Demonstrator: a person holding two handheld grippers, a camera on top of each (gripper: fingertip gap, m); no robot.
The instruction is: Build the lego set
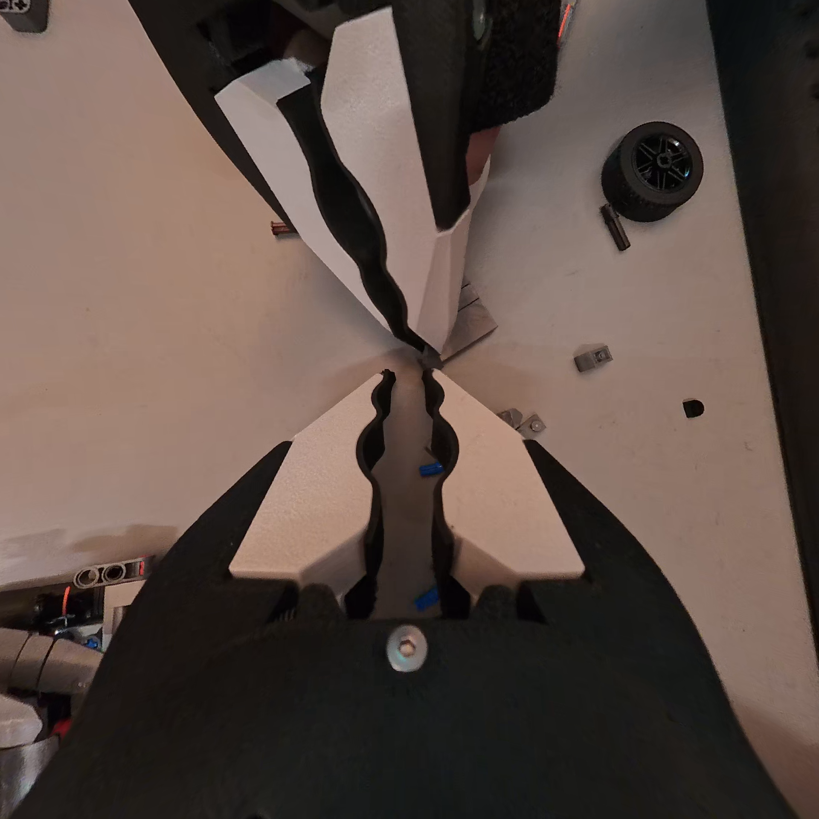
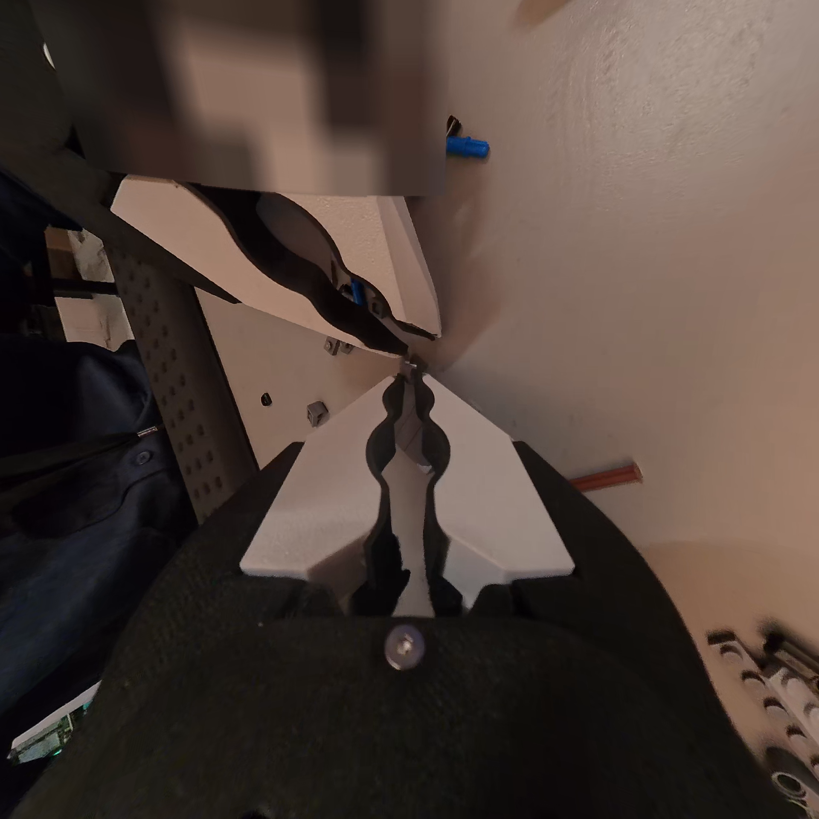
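Left gripper (image 1: 405,374) stands slightly parted, tip to tip with the right gripper (image 2: 407,376), which pinches a small grey piece (image 2: 411,364). Only the left view shows the black wheel (image 1: 651,170); only the right shows clearly the red-brown axle (image 2: 607,476).

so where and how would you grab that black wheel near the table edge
The black wheel lies tipped, spoked hub facing up and toward the camera, rubber tread around it. Probably best to come from above and close the fingers across the tread on opposite sides, since the rubber gives grip and the round hub face would slip. Avoid the lower left side: the small dark pin lies right against it there.
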